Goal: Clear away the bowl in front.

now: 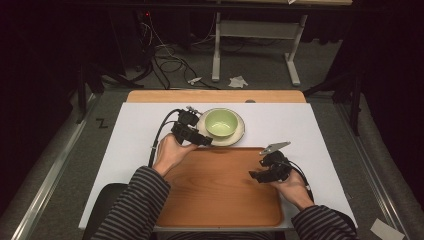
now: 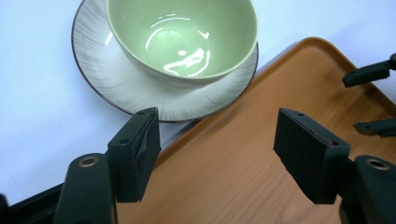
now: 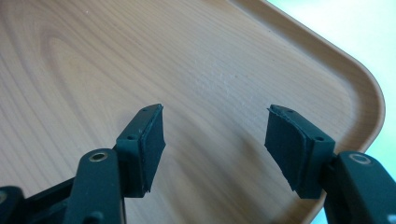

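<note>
**A:** What's cut off or hard to read here?

**B:** In the left gripper view the white saucer [image 2: 100, 79] loses its far rim off the top edge, same for the green bowl [image 2: 187, 37] sitting on it. The near rim of the wooden tray [image 1: 220, 187] is partly hidden by the striped sleeves in the high view.

**A:** And the grippers?

**B:** The left gripper [image 1: 200, 139] sits at the tray's far left corner, jaws spread wide with nothing between them, one pad just short of the saucer's edge (touching or not, can't tell). The right gripper [image 1: 256, 175] hovers over the tray's right side, jaws also wide apart and empty.

**A:** Room to move?

**B:** The saucer sits just beyond the tray's far rim. The tray's middle is bare wood.
</note>
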